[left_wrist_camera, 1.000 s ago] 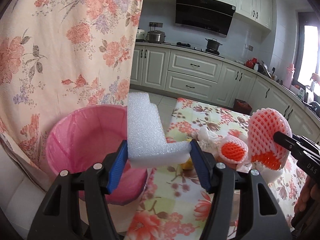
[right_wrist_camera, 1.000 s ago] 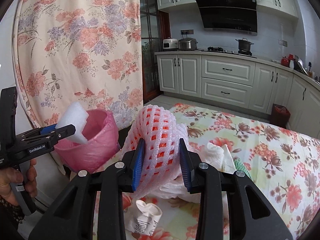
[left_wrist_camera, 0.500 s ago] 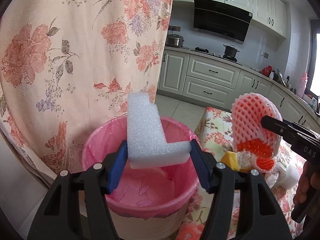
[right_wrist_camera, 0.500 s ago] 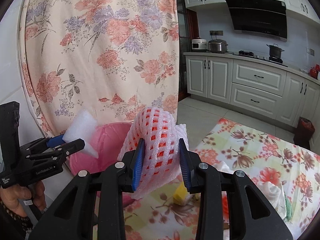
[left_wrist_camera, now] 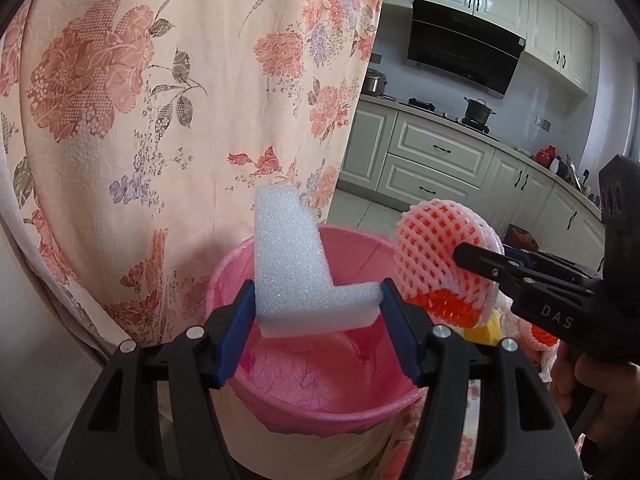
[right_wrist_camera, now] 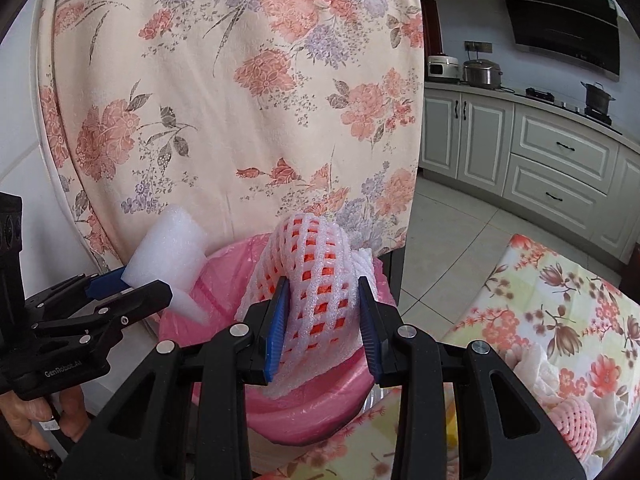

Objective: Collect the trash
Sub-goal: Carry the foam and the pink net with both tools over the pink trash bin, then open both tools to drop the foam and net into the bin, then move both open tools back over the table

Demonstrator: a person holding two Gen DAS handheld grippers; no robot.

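Foam block and fruit net, each clamped in its tongs, hang over the pink bin; release only when fully inside its rim.

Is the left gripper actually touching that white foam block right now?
Touching. In the left wrist view the left gripper has both blue pads pressed against the ends of the white foam block, holding it above the pink bin.

Left claw clamped, right claw clamped, both angled downward.
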